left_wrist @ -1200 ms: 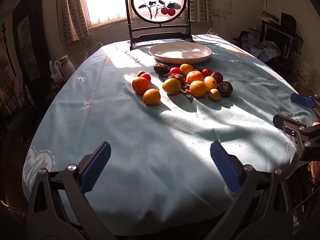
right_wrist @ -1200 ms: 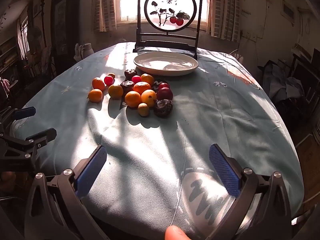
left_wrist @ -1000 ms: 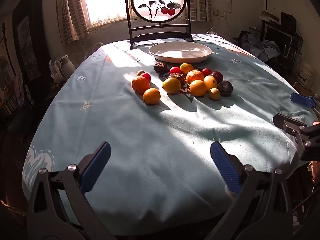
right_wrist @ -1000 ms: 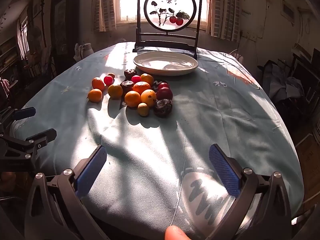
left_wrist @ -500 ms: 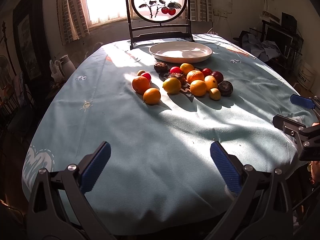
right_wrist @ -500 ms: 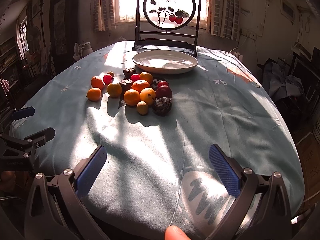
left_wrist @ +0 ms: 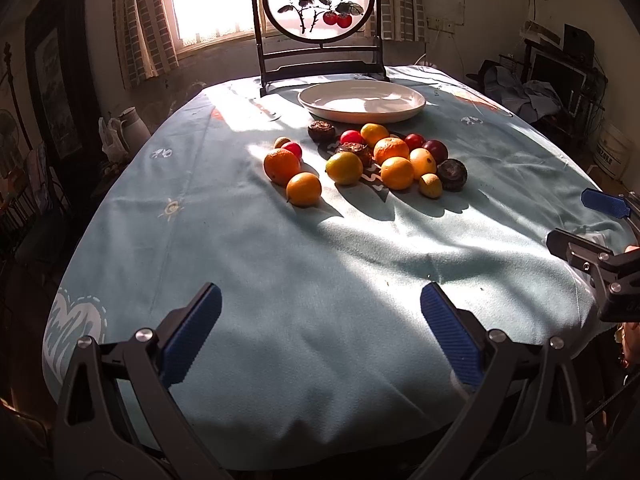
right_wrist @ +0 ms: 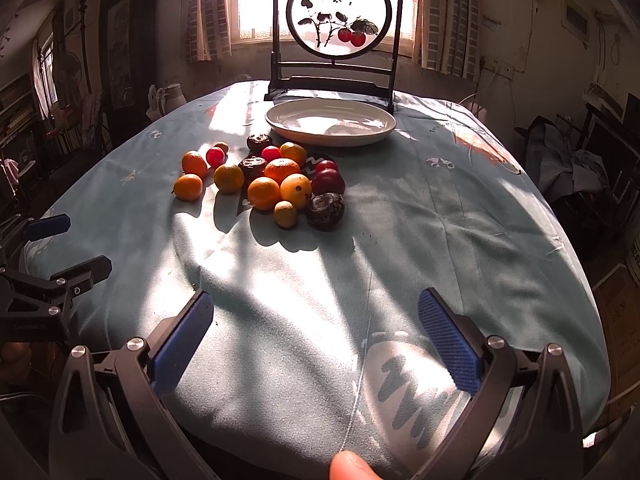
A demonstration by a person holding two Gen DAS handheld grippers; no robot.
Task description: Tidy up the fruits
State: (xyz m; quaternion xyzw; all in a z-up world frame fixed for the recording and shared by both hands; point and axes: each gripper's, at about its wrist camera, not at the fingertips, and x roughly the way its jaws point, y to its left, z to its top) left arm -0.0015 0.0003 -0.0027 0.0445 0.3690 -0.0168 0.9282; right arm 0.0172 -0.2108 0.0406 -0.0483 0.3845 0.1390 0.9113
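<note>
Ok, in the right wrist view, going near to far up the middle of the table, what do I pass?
Right gripper, open → dark wrinkled fruit → dark red plum → white plate, empty → painted screen by the window.

A loose cluster of fruits (left_wrist: 368, 160) lies on the desk's light-blue cloth, around the middle and toward the far edge, just in front of a white plate (left_wrist: 361, 101). It holds oranges, a yellow-green citrus (left_wrist: 344, 167), small red fruits, a dark red plum (right_wrist: 328, 182) and dark wrinkled ones. Two oranges (left_wrist: 292, 176) sit slightly apart on the left. The plate holds no fruit.
</note>
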